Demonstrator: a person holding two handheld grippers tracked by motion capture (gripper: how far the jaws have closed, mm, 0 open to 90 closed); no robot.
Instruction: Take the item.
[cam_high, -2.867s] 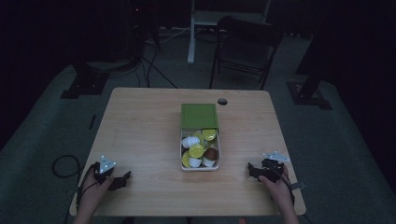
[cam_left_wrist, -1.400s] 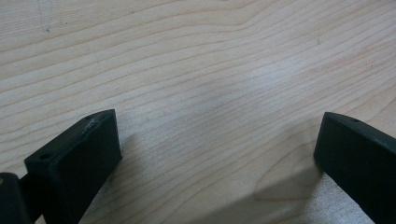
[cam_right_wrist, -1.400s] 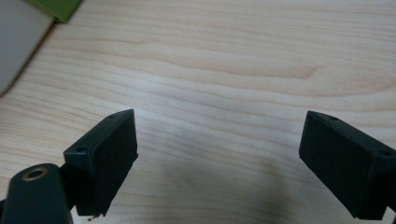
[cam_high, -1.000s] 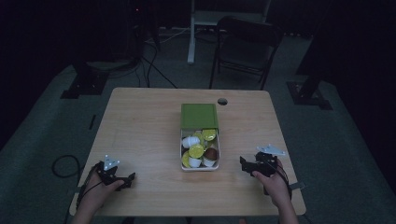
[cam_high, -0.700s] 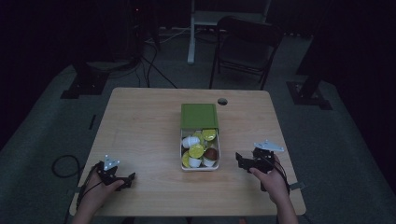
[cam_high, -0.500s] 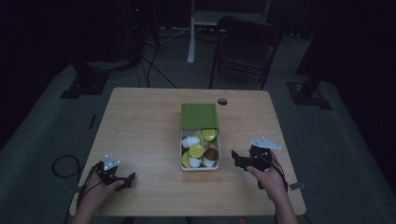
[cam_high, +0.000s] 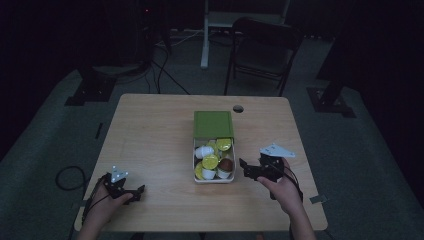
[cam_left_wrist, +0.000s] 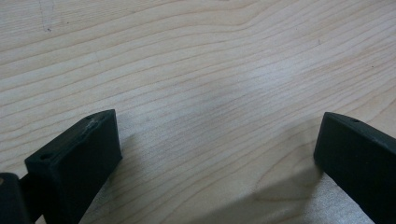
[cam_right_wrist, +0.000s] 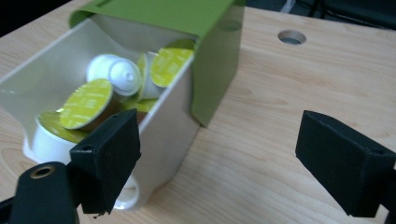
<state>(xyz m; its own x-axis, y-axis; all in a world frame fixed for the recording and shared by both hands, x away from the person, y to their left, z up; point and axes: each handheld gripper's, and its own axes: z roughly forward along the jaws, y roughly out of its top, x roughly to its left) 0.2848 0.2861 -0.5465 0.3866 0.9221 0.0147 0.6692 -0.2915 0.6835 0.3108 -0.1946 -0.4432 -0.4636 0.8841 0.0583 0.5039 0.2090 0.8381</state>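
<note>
Just to the left of your right tool (cam_high: 250, 170), whose jaws gape with nothing between them, the capsule box (cam_high: 213, 145) lies lengthwise away from you mid-bench. Your left tool (cam_high: 131, 194), also spread, rests well apart at the near-left corner.

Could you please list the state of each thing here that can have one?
Box: slid part open, green sleeve covering the far end.
Capsules: piled loose in the box, foil lids intact.
Left gripper: open, holding nothing, over bare table.
Right gripper: open, holding nothing, beside the box.
</note>
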